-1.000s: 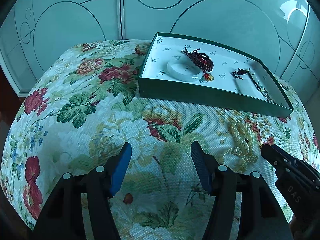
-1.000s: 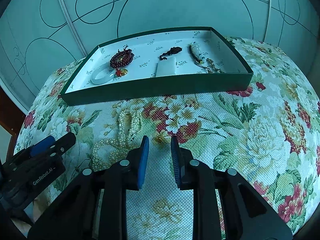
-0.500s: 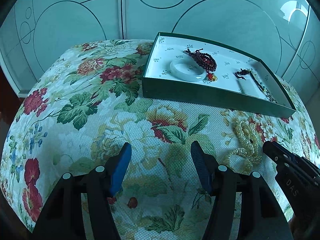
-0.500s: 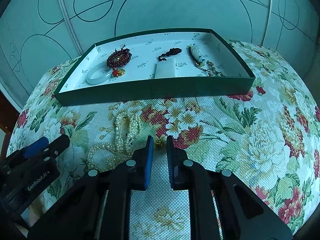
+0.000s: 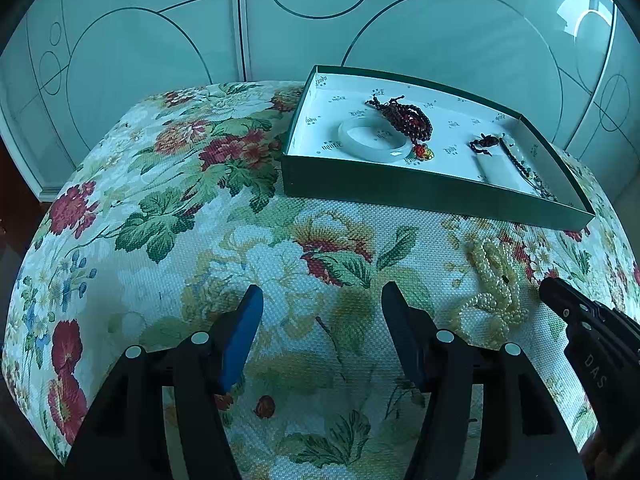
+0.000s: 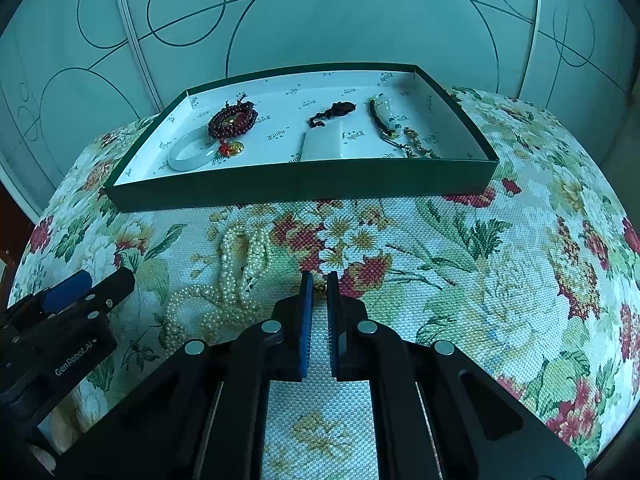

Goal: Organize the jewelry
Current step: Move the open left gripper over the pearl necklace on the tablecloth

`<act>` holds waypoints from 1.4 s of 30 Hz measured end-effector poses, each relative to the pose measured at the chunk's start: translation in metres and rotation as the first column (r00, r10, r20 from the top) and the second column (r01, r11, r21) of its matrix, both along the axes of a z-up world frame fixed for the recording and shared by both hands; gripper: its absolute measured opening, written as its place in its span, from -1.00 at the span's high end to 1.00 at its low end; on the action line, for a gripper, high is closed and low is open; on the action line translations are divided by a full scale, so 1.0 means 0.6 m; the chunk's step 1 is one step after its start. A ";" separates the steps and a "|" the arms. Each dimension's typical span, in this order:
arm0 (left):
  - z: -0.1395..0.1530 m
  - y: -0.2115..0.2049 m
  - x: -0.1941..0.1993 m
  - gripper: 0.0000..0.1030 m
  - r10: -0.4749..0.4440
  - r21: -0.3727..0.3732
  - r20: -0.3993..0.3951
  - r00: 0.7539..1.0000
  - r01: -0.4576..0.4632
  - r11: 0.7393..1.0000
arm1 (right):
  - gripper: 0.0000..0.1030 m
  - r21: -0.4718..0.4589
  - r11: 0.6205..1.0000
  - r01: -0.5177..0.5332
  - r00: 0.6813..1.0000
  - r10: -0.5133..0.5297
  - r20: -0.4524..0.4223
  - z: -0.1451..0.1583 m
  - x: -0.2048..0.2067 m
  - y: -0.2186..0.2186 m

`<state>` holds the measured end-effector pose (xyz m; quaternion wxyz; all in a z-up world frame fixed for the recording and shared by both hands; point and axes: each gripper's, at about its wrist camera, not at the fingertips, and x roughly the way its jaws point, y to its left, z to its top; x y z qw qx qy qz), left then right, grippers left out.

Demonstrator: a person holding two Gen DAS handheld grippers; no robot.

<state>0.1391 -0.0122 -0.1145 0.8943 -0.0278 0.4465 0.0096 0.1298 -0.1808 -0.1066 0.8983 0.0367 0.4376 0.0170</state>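
Taking the green tray [image 6: 296, 186] as the landmark, the left gripper [image 5: 320, 304] hovers well in front of the tray's left half, over the floral cloth [image 5: 168, 208] that covers the desk, with its blue-padded fingers spread wide and nothing between them. Inside the tray, nearest its left end, lies a pale jade bangle [image 6: 191, 155], and a coil of dark red beads [image 6: 233, 119] with a small red and gold charm rests just behind and beside it, partly over the bangle's rim. Toward the middle of the tray sits a small dark knotted cord [image 6: 333, 112] with a flat pale rectangular pendant [image 6: 323, 145] directly in front of it. At the tray's right end a dark cord with a white pendant [image 6: 385, 115] runs toward the front wall, ending near a thin gold chain [image 6: 420, 146]. Outside the tray, just in front of its front wall and below its left-centre part, a heap of pearl strands [image 6: 228, 280] lies loose on the cloth. The right gripper [image 6: 318, 280] sits just right of the pearls, low over the cloth, its fingers nearly together with only a narrow gap; a small gold-coloured bit shows at the tips, and whether it is pinched cannot be told.
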 end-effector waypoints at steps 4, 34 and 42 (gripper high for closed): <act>0.002 -0.004 -0.002 -0.19 -0.004 -0.012 -0.005 1.000 0.004 1.000 | 0.87 -0.001 1.000 0.005 1.000 -0.005 0.004 0.003 -0.004 -0.011; -0.005 -0.177 0.010 -0.38 -0.130 -0.022 -0.024 0.991 0.129 0.991 | 0.87 0.109 0.992 0.057 0.998 -0.060 0.025 0.016 -0.040 -0.146; -0.011 -0.180 0.014 0.00 -0.094 0.048 -0.015 0.995 0.094 0.994 | 0.87 0.138 0.989 0.060 0.998 -0.063 0.018 0.010 -0.038 -0.162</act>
